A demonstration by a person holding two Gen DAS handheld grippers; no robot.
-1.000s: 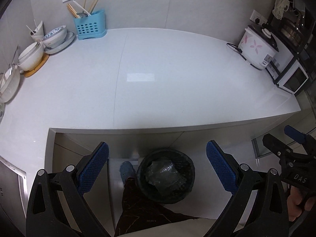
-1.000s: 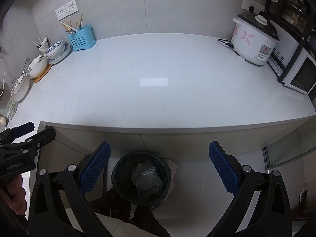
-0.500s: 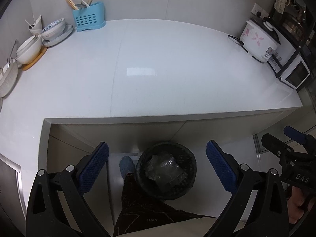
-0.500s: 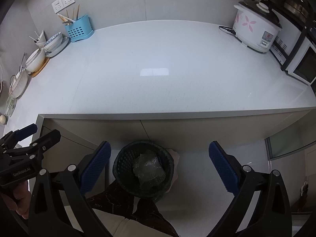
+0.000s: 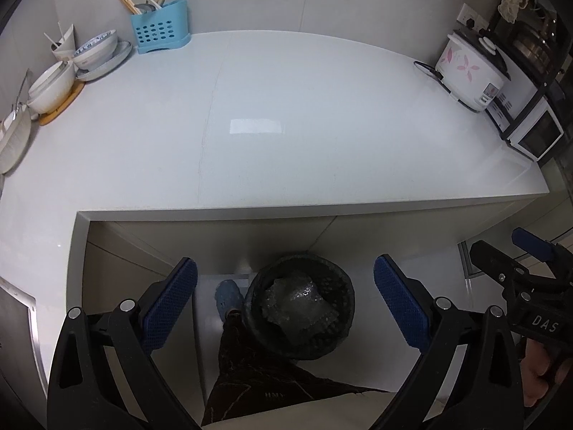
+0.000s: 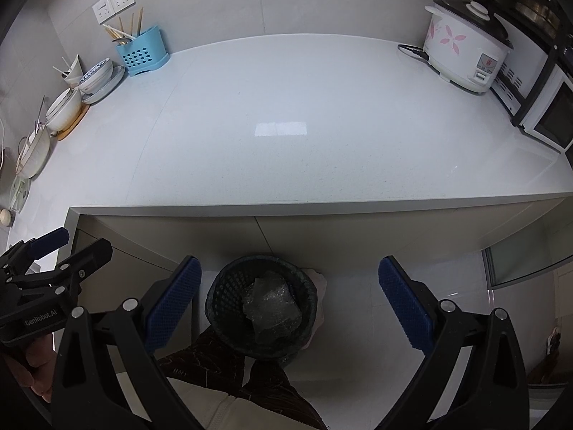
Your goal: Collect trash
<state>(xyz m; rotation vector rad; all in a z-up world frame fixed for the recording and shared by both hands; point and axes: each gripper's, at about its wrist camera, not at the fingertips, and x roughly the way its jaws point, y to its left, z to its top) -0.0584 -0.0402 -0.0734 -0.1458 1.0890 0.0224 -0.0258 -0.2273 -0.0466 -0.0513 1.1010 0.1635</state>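
**Both grippers empty, trash in the bin**

Your left gripper [image 5: 284, 295] hangs over the black mesh wastebasket [image 5: 302, 310] w/ blue pads spread wide, nothing between them. Right gripper [image 6: 289, 295] same: jaws apart, empty, above the basket. Crumpled clear plastic wrap [image 5: 299, 302] lies inside the basket, on the floor by your shoe [image 5: 227, 295], just below the white countertop [image 5: 286, 125] edge. Rice cooker [image 6: 462, 55] sits far right; blue utensil caddy [image 6: 141, 53] back left.
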